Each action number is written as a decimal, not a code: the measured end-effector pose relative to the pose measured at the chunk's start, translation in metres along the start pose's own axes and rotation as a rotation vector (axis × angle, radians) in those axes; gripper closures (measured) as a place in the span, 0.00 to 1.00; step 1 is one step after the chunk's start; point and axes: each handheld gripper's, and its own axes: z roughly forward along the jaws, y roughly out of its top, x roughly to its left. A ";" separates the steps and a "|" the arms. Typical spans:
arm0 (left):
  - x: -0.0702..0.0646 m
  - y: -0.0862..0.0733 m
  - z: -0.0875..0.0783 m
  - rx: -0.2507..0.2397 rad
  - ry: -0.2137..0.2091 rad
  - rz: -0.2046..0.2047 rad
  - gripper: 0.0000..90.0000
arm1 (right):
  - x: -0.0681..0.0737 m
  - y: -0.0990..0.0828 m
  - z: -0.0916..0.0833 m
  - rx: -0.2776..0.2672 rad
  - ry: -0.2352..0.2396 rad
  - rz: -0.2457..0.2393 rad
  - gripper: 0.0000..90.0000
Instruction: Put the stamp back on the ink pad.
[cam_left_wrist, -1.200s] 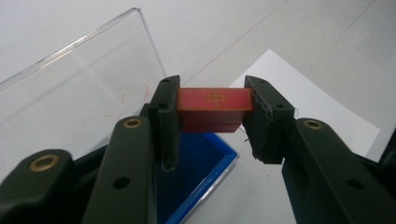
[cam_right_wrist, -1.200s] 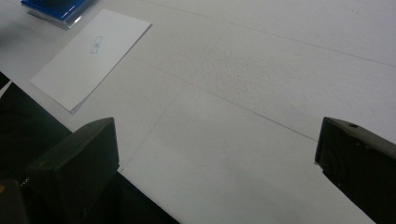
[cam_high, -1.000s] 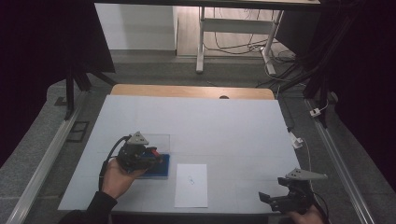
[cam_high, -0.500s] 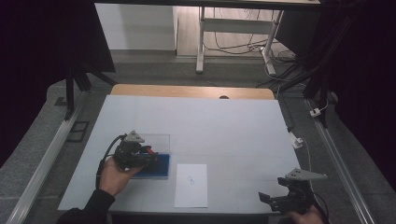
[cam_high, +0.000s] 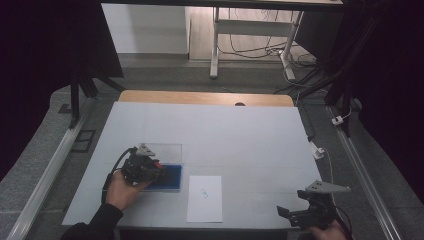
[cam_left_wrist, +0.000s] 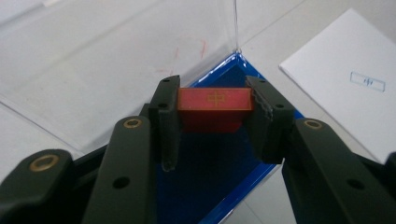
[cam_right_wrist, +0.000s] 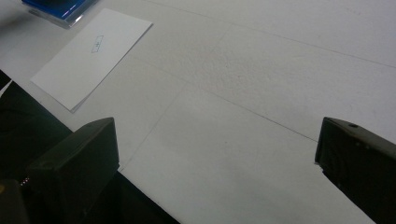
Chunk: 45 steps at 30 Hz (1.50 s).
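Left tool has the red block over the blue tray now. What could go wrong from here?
1. The left tool pinches the red block only at its ends; it could slip or twist.
2. The clear lid stands open beside the tool; a swing may knock it.
3. The blue tray looks light and might shift.

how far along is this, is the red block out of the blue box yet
Done: the clear lid is open. In hand: the left gripper has its jaws closed on the small red block, seemingly just above the blue tray. Left: placing it, maybe on the white printed card. The right gripper waits open.
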 end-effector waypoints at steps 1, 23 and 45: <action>0.000 0.000 0.001 0.005 0.001 0.002 0.65 | 0.000 0.000 0.000 0.000 0.000 0.000 0.00; 0.000 -0.003 0.009 0.051 0.017 0.011 0.64 | 0.000 0.000 0.000 0.000 0.003 0.000 0.00; 0.003 0.003 -0.009 -0.067 -0.046 -0.034 0.20 | 0.000 0.000 0.000 -0.002 0.002 0.003 0.00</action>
